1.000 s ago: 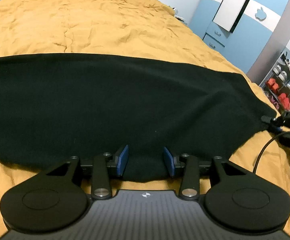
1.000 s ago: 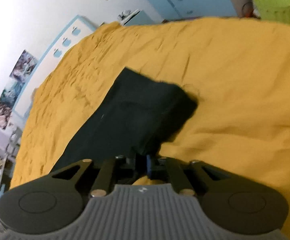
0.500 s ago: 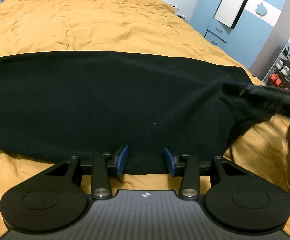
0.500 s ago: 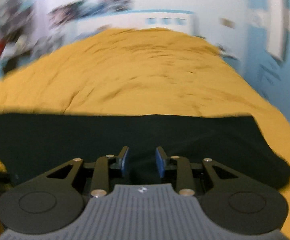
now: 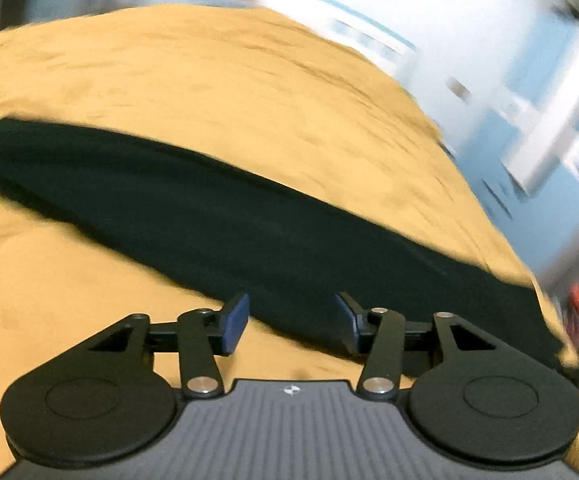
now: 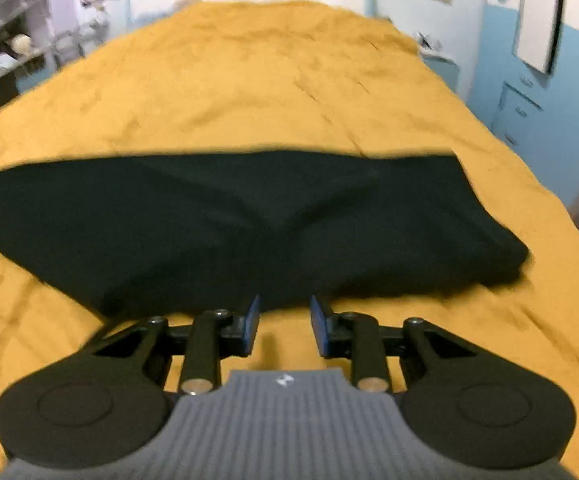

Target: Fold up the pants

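- The pants (image 6: 249,224) are black and lie as one long folded band across the yellow bedspread (image 6: 273,92), stretching side to side in both wrist views.
- Left gripper (image 5: 291,322): jaws apart and they've just been opening wider. Nothing between the blue pads (image 5: 234,322), just the near edge of the pants (image 5: 217,220) and bare bedspread (image 5: 209,92) showing in the gap.
- Right gripper (image 6: 282,326): jaws parted to a narrower gap, having just opened up. Nothing is pinched, and only bedspread shows between the pads.
- In the right view the pants' near edge sits just past the fingertips; I can't tell if it touches them.
- The right end of the pants looks thicker and bunched.
- Left view is badly motion-blurred, so the blue cabinets (image 5: 549,160) behind are a smear.
- Right view shows blue cabinets (image 6: 549,120) too, plus a cluttered shelf (image 6: 5,56) on the far left.
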Motion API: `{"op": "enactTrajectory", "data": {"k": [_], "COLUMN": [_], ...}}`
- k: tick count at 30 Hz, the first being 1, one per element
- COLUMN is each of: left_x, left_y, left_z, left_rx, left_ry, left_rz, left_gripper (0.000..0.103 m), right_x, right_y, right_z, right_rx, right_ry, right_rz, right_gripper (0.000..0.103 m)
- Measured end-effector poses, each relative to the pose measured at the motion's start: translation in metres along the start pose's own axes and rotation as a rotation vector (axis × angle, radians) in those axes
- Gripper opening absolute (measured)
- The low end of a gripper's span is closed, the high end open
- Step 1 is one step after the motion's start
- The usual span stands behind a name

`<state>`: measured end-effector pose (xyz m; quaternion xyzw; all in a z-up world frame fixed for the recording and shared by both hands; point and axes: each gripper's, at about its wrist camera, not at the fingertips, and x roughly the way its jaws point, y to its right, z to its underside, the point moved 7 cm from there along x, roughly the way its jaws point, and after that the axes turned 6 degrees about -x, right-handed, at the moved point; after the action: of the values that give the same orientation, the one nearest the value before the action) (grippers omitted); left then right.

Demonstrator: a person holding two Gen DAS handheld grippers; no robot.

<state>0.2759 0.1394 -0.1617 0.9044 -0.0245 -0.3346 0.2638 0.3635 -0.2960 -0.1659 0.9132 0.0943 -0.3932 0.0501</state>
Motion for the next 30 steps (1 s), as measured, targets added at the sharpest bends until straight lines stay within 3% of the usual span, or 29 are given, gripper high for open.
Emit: {"op": "enactTrajectory", "data": {"k": [7,14,19,23,25,27,29,30], "left_x": [-0.030,0.000,0.027,0.047,0.053,0.056,0.060,0.062], "left_y": [-0.139,-0.226,-0.246,-0.256,-0.262,-0.270,-0.275,-0.276], "left_z": [-0.054,-0.072,-0.084,-0.096,-0.100,-0.101,-0.103,-0.105], "left_rx": [-0.372,-0.735,-0.856,-0.896,-0.935,-0.981,-1.008,-1.004], "left_ry": [0.115,0.151,0.194,0.235,0.267,0.293,0.316,0.325], "left_rz": [-0.068,-0.040,0.023,0.047,0.078,0.106,0.127,0.127], "left_gripper": [0.058,0.058,0.058,0.058,0.058,0.058,0.057,0.051], "right_x": [0.030,0.063,0.084,0.111,0.126,0.149,0.157,0.157], "right_y": [-0.135,-0.260,-0.320,-0.343,-0.347,-0.352,-0.356,-0.356], "right_z": [-0.055,-0.075,-0.091,-0.101,-0.097,-0.081,-0.069,-0.067], "right_rx": [-0.146,-0.294,-0.370,-0.410,-0.403,-0.401,-0.410,-0.412], "right_ry": [0.088,0.110,0.143,0.177,0.168,0.101,0.109,0.123], "right_rz": [-0.187,-0.309,-0.356,-0.337,-0.329,-0.335,-0.329,-0.328], "right_gripper": [0.026,0.028,0.028,0.028,0.028,0.029,0.029,0.030]}}
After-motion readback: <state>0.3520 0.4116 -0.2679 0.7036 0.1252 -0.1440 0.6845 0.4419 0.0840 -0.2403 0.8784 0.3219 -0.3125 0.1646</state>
